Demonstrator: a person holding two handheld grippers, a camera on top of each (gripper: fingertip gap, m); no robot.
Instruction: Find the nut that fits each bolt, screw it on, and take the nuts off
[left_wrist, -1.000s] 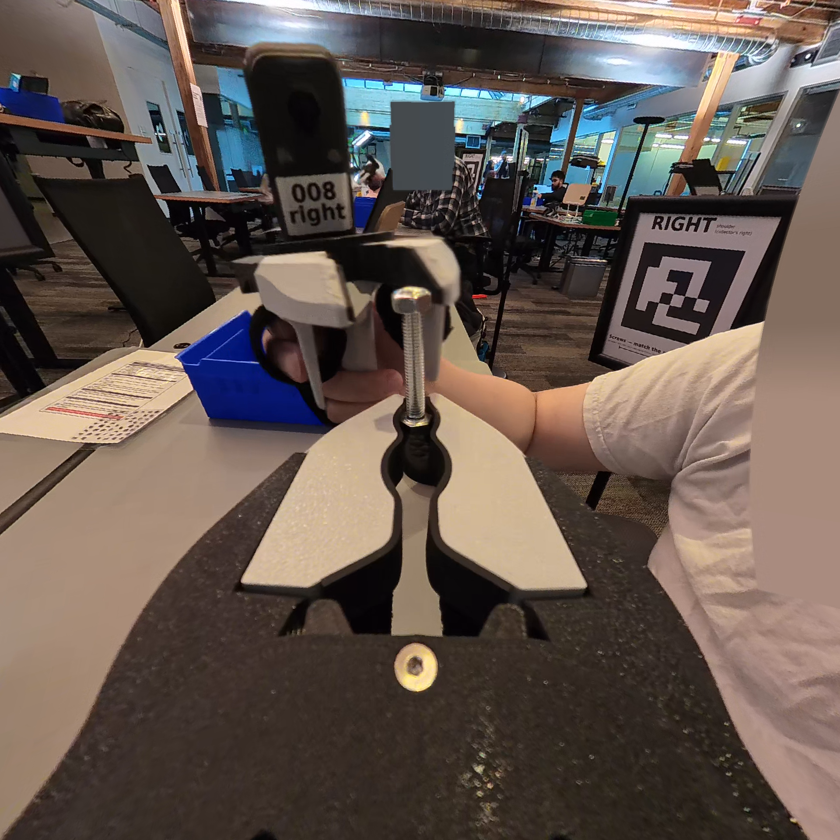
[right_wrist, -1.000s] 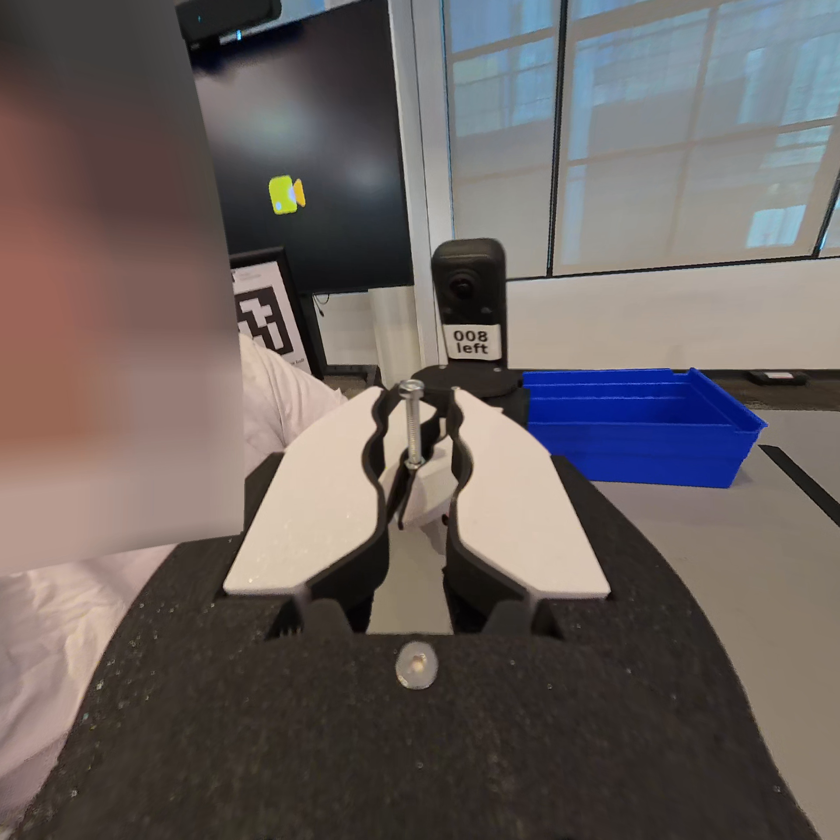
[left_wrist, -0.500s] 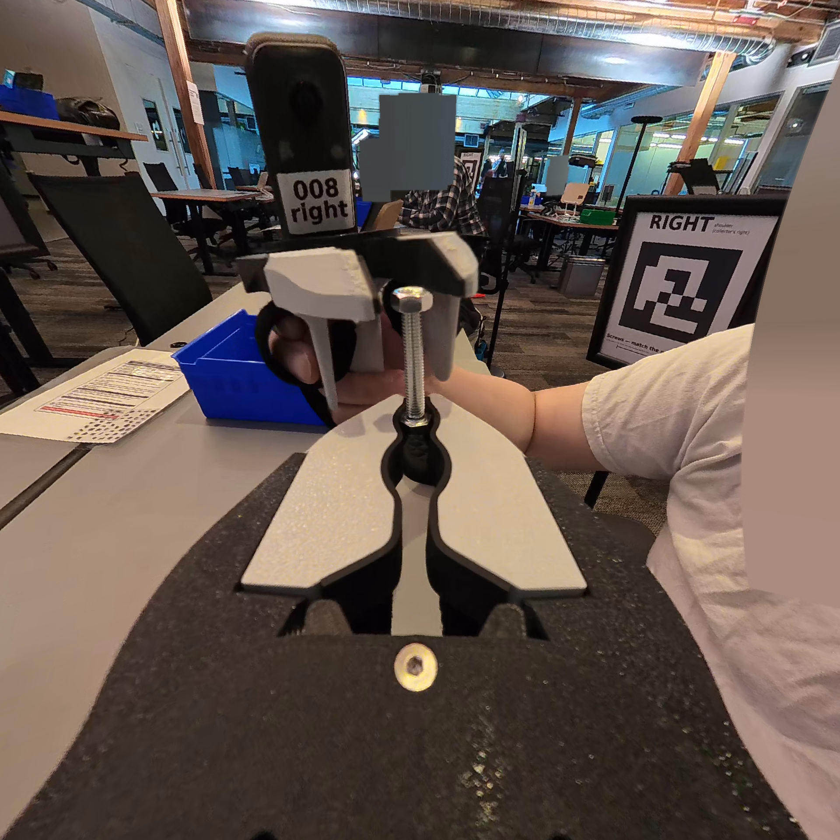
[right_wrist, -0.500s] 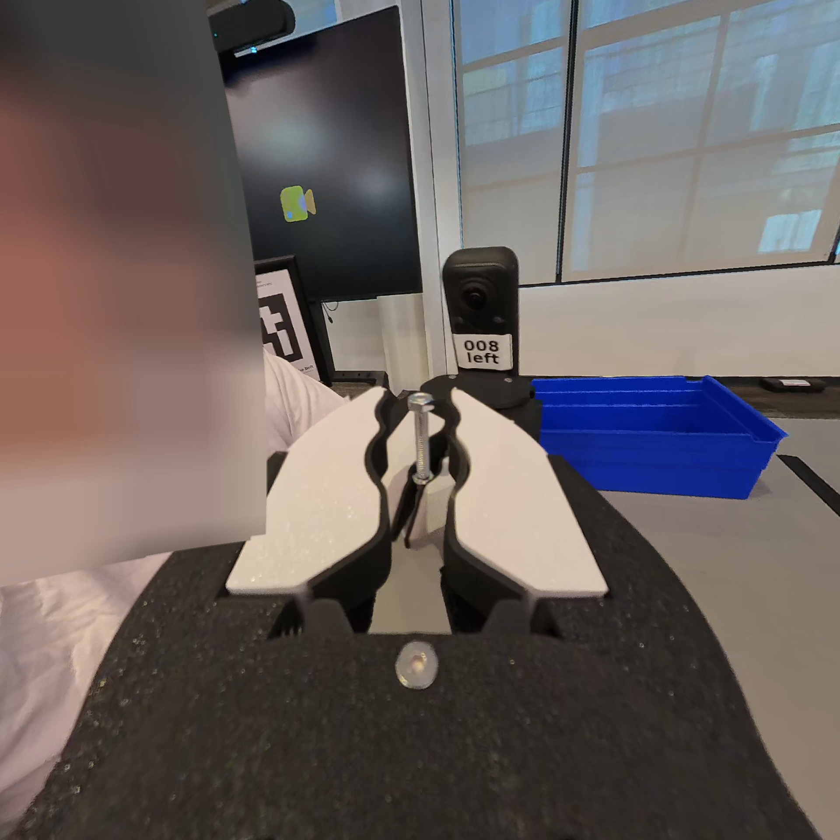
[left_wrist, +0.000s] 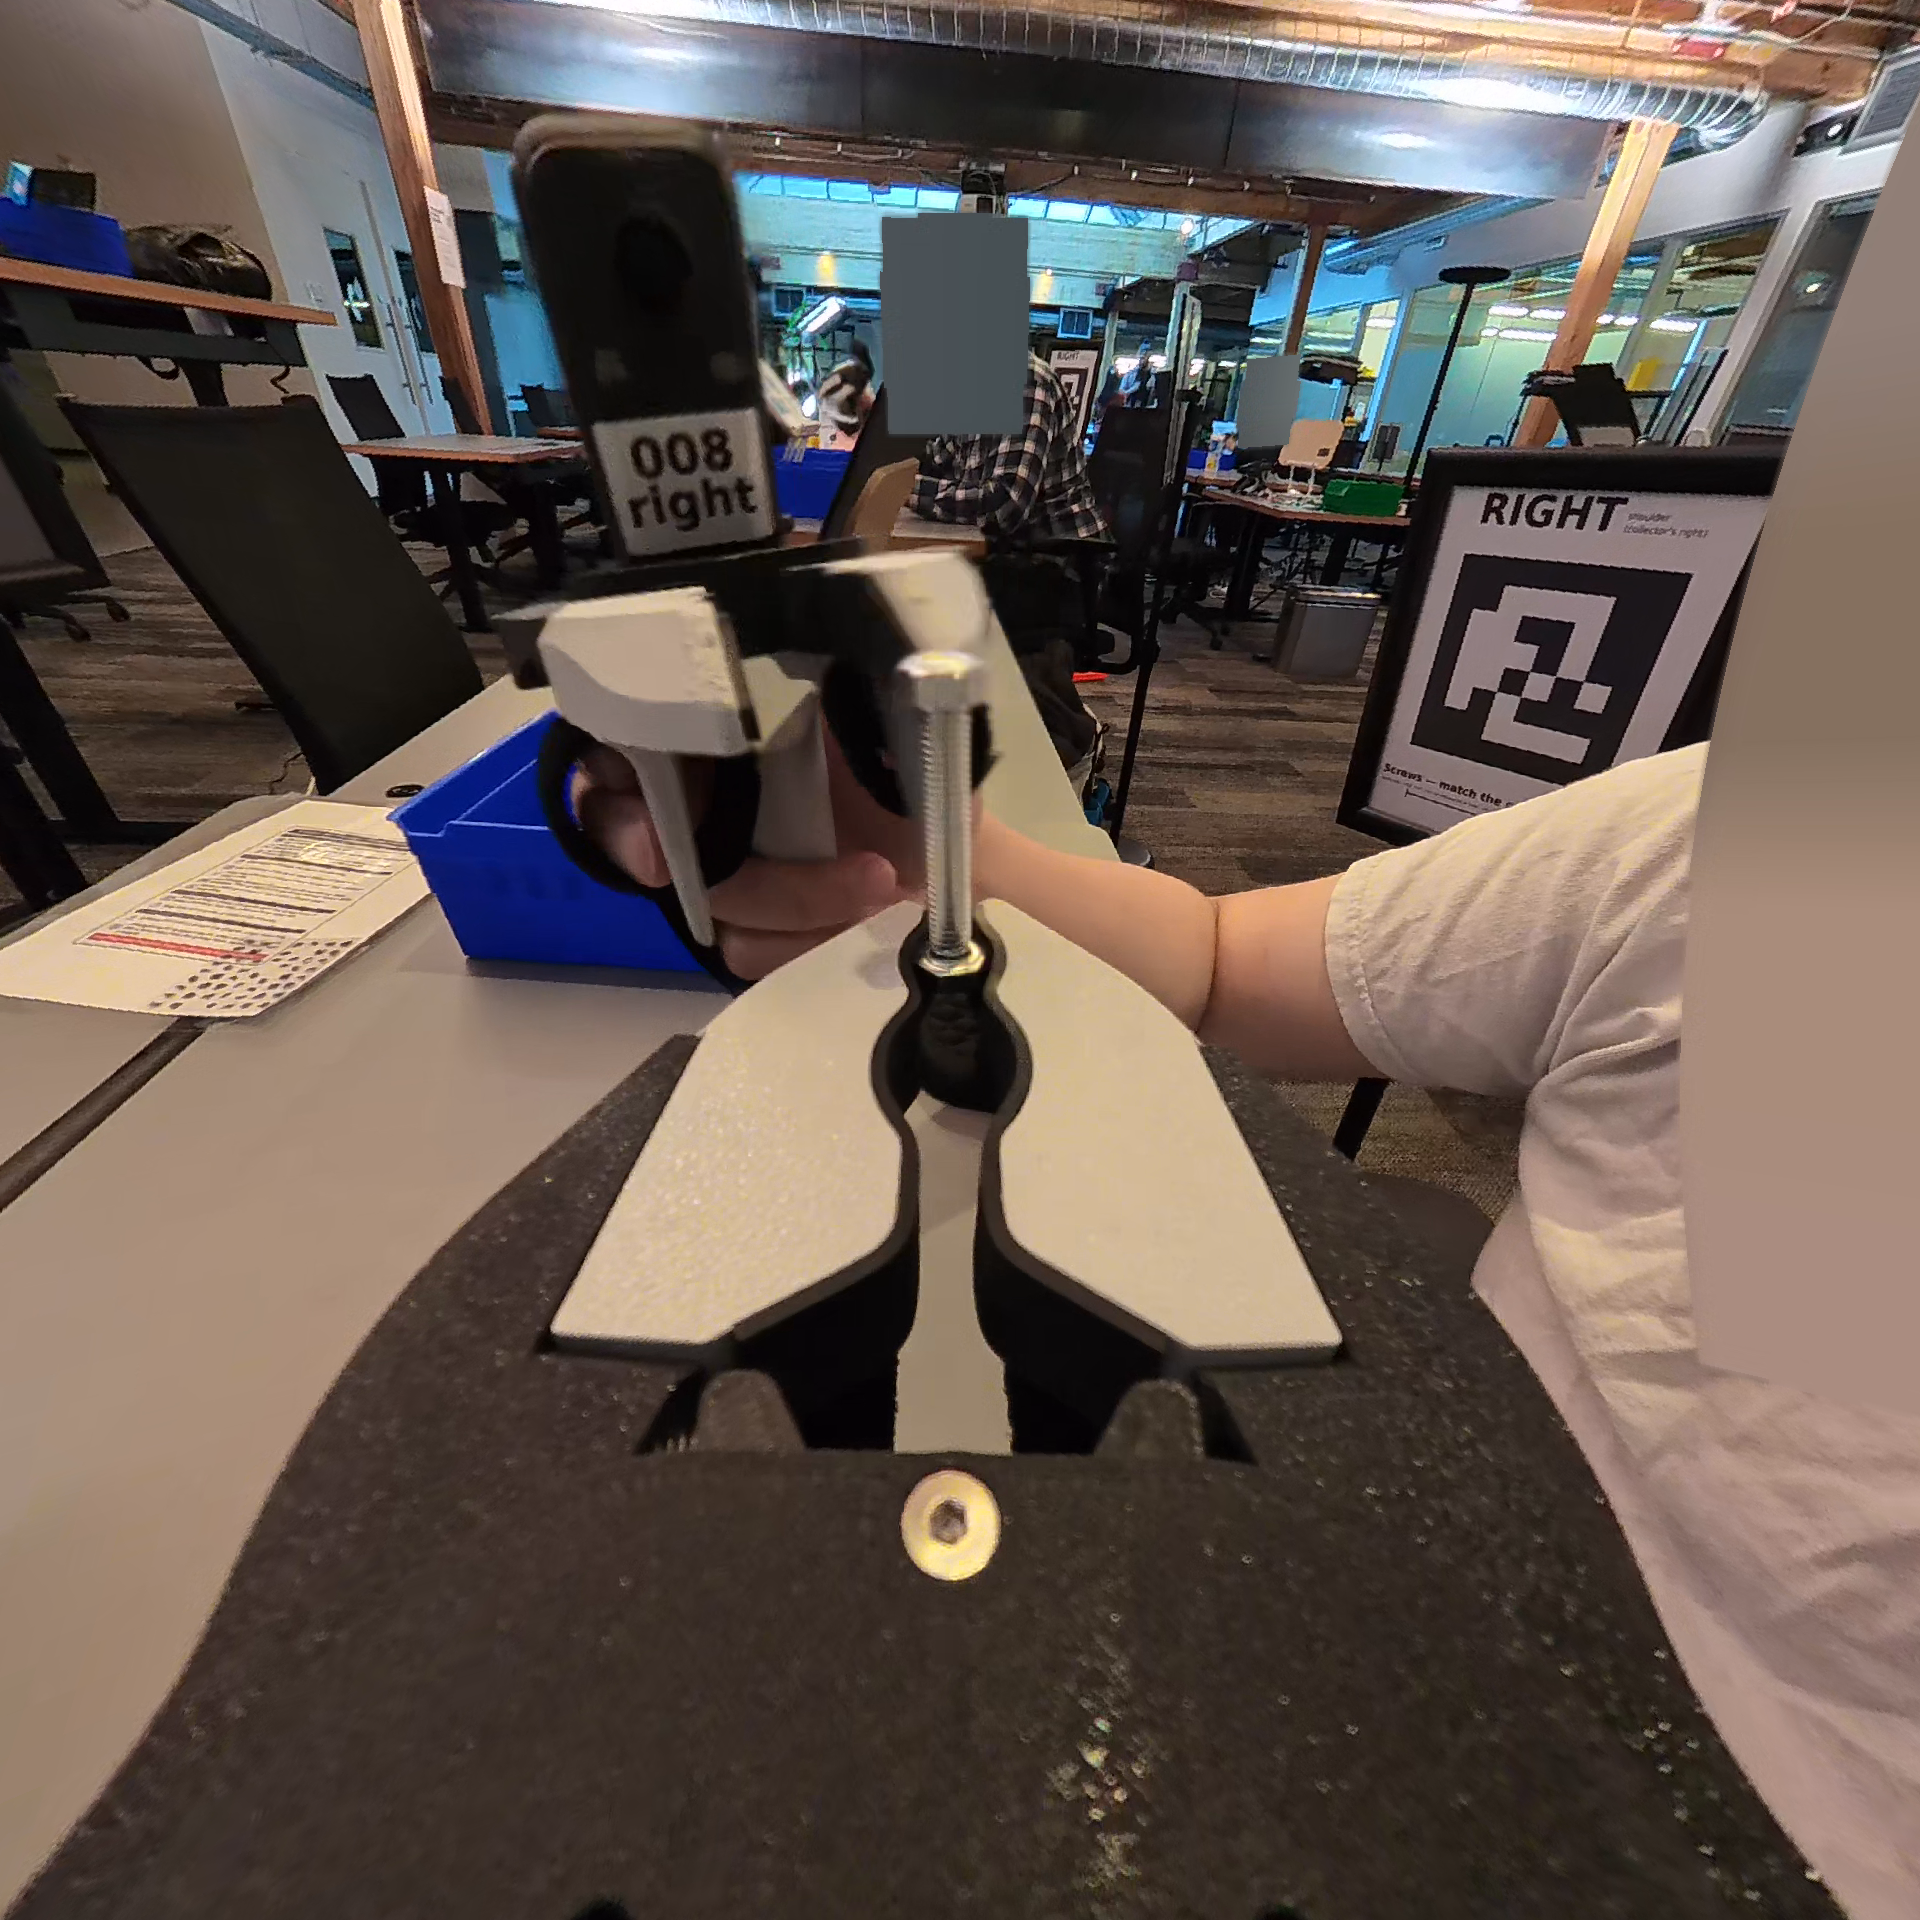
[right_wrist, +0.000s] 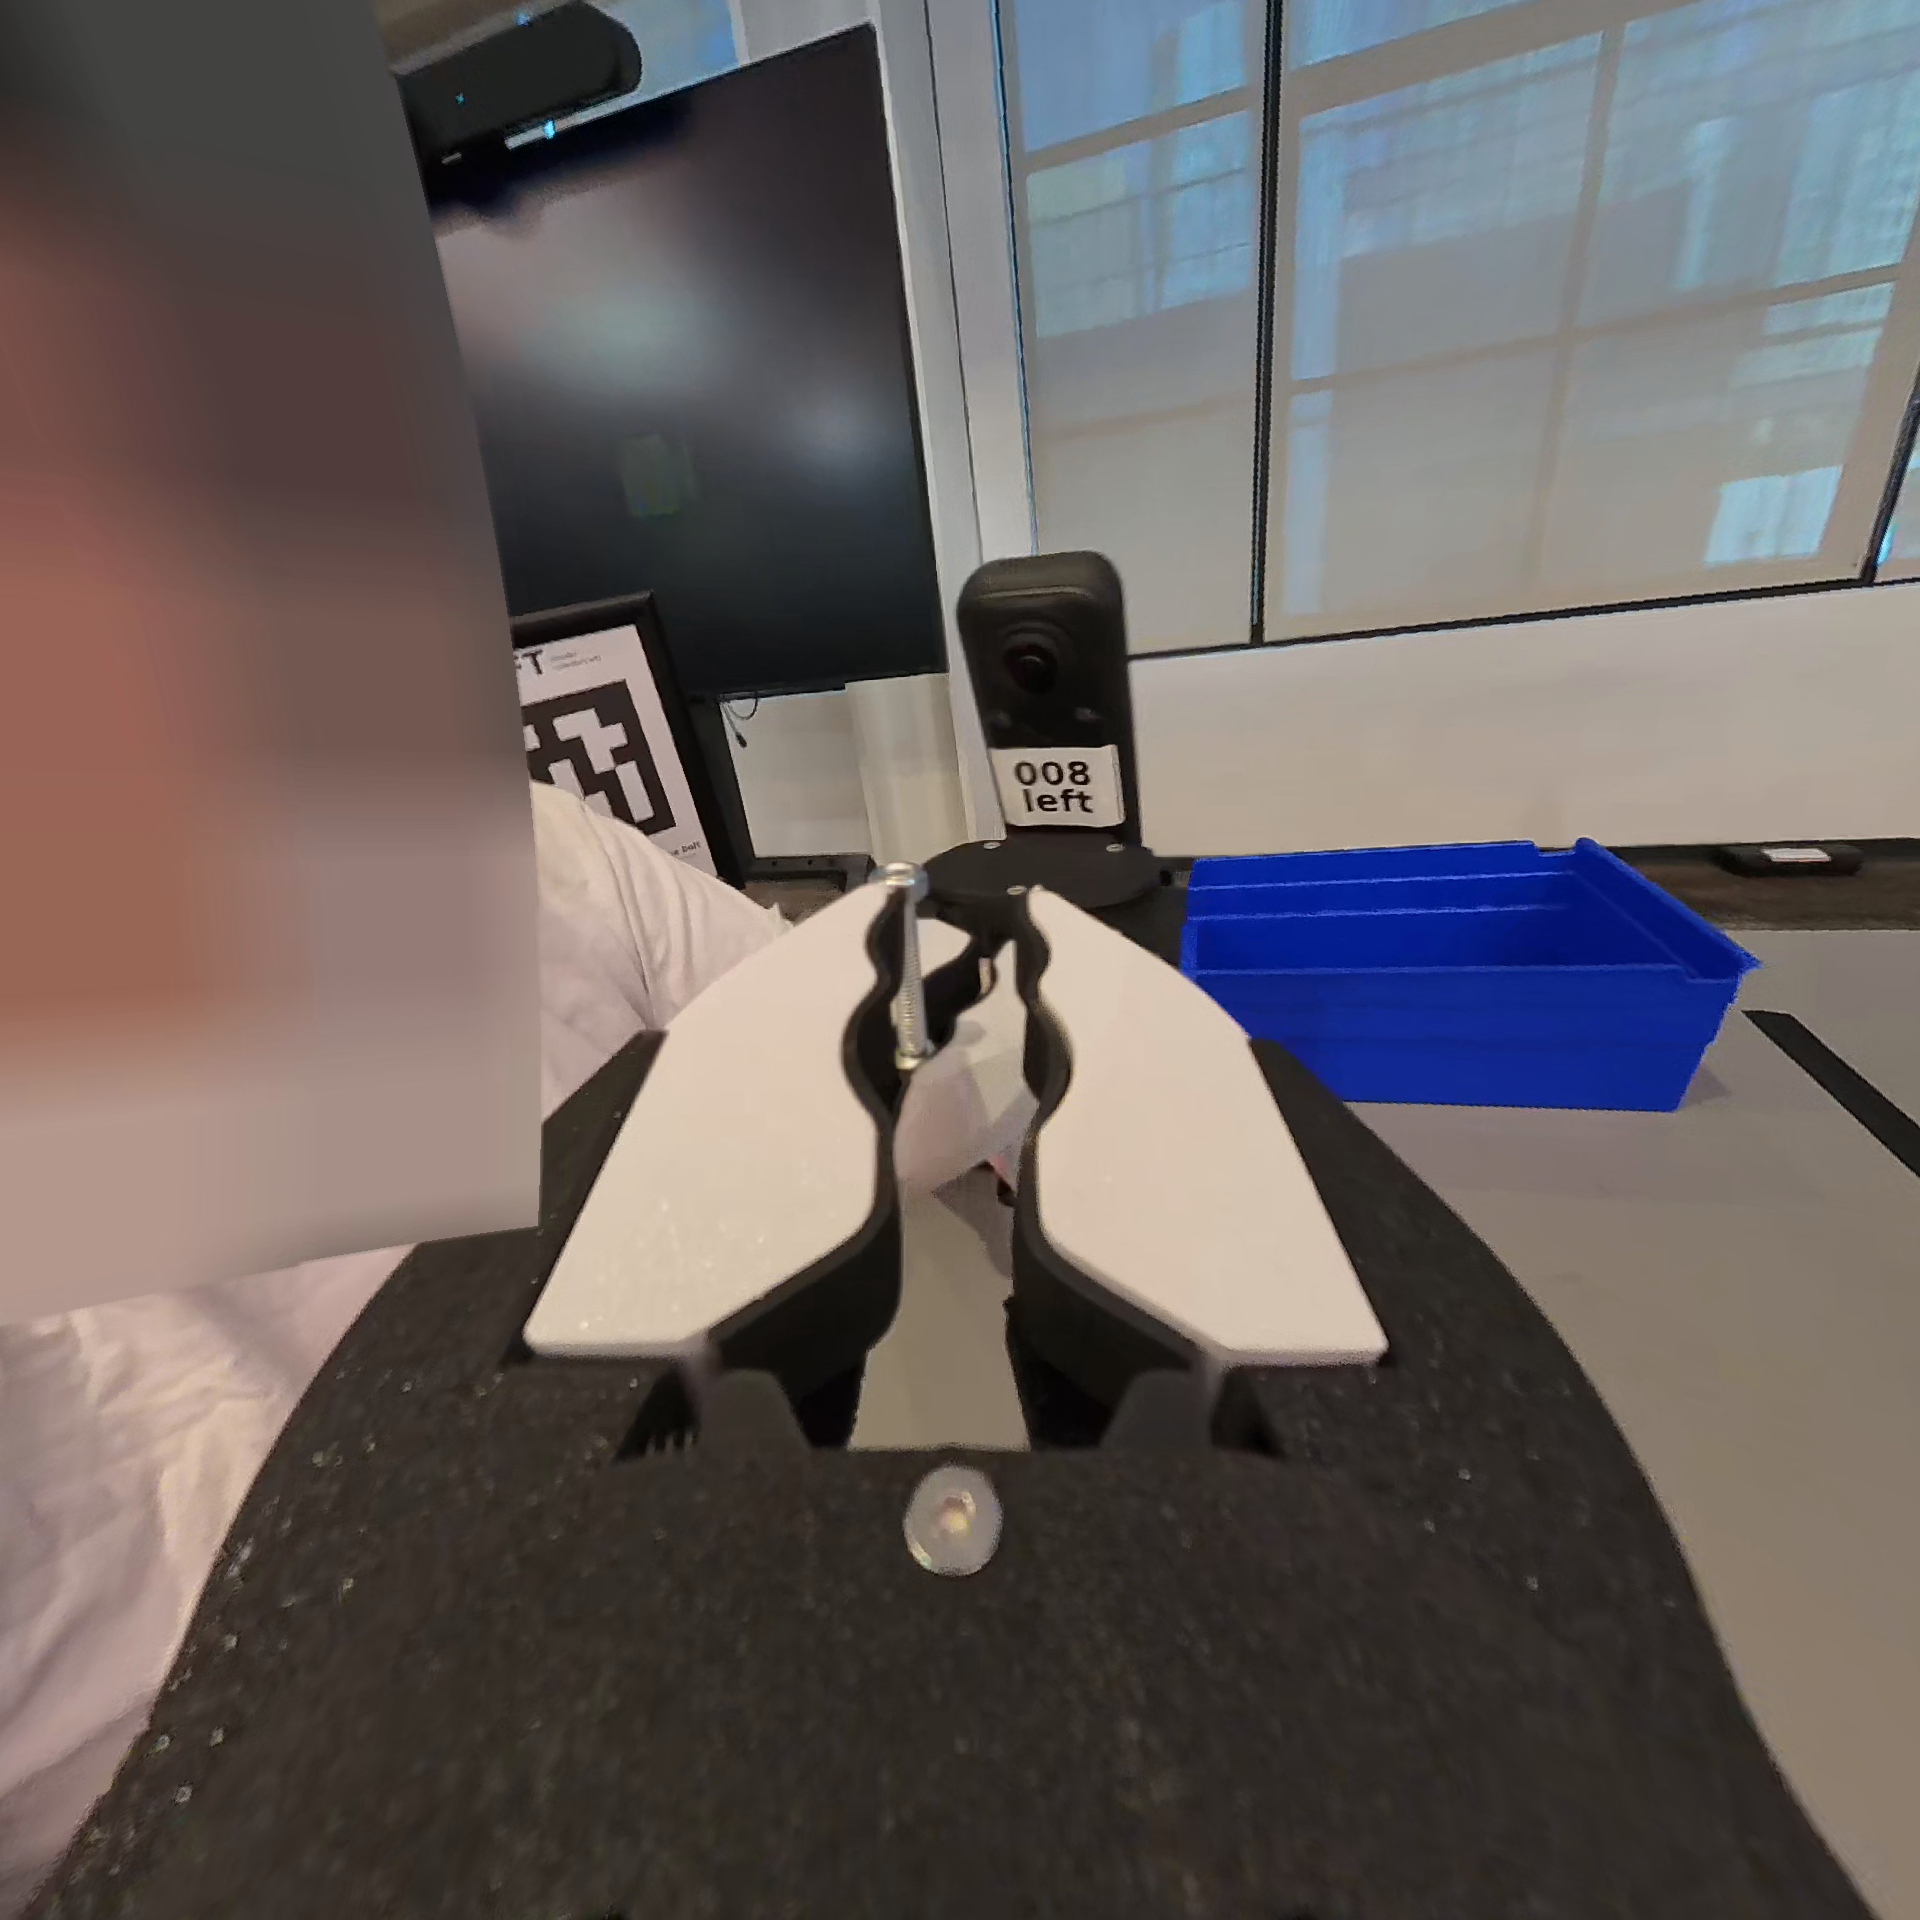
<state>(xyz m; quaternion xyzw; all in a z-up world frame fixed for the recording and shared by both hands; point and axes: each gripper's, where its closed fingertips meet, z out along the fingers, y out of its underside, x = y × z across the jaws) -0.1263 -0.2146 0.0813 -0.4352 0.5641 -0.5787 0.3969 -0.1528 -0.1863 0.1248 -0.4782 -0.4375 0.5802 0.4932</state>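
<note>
A silver bolt stands upright, head on top. My left gripper is shut on a small nut at the bolt's lower end. My right gripper faces it with its jaws apart around the bolt's upper part. In the right wrist view the bolt stands inside my open right gripper, close against the left finger and well apart from the right one. The left gripper shows just beyond, under its camera. Both are held above the grey table.
A blue bin stands on the table behind the grippers and also shows in the right wrist view. A printed sheet lies at the left. A framed marker sign stands at the right. The person's forearm reaches across. Left tips to right tips: about 5 cm.
The right gripper has shifted sideways, so the bolt now sits by its left finger instead of midway between the fingers. The left gripper still holds the nut and bolt upright.
</note>
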